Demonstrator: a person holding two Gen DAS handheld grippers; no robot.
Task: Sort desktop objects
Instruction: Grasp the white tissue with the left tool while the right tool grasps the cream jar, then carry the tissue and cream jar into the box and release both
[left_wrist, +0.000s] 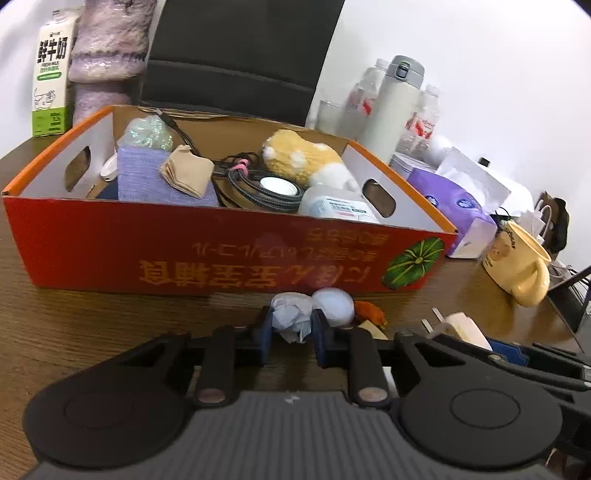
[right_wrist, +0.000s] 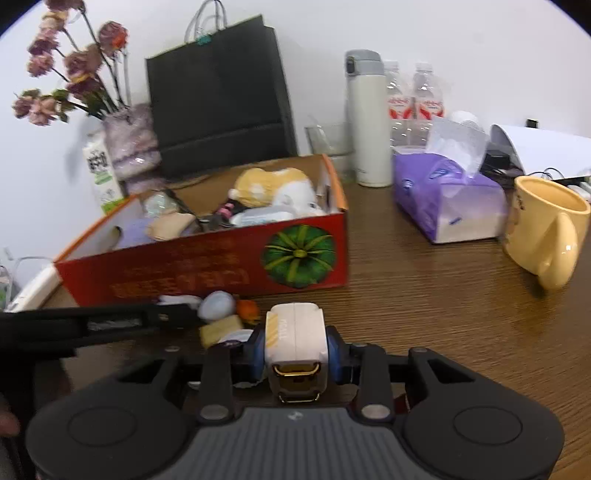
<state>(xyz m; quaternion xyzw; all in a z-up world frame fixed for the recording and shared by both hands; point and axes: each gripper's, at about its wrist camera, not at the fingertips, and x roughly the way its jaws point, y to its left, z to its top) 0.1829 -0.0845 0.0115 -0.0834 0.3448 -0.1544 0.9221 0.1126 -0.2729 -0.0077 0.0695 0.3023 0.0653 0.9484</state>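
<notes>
Left wrist view: the left gripper (left_wrist: 291, 326) is clenched on a crumpled paper wad (left_wrist: 291, 315), its blue pads pressing the wad from both sides just above the brown wooden desk (left_wrist: 92, 325). Touching the wad on the right lies a pale round ball (left_wrist: 334, 304), and beside that an orange scrap (left_wrist: 371, 312). Directly behind these stands the red cardboard box (left_wrist: 221, 254), which holds a plush toy (left_wrist: 303, 158), a coiled cable (left_wrist: 258, 188), a folded beige cloth (left_wrist: 186, 170) and a white bottle (left_wrist: 338, 208). To the right of the box are a purple tissue pack (left_wrist: 461, 210) and a yellow mug (left_wrist: 521, 264); a milk carton (left_wrist: 50, 70) stands at the far left.

Right wrist view: the right gripper (right_wrist: 295, 350) is clenched on a white charger plug (right_wrist: 295, 339), its metal prongs facing the camera, held in front of the box's green-pumpkin corner. The left gripper's black arm enters from the left, ending at the small pile near the box. A white thermos (right_wrist: 367, 122) and dried flowers (right_wrist: 70, 70) stand along the wall.
</notes>
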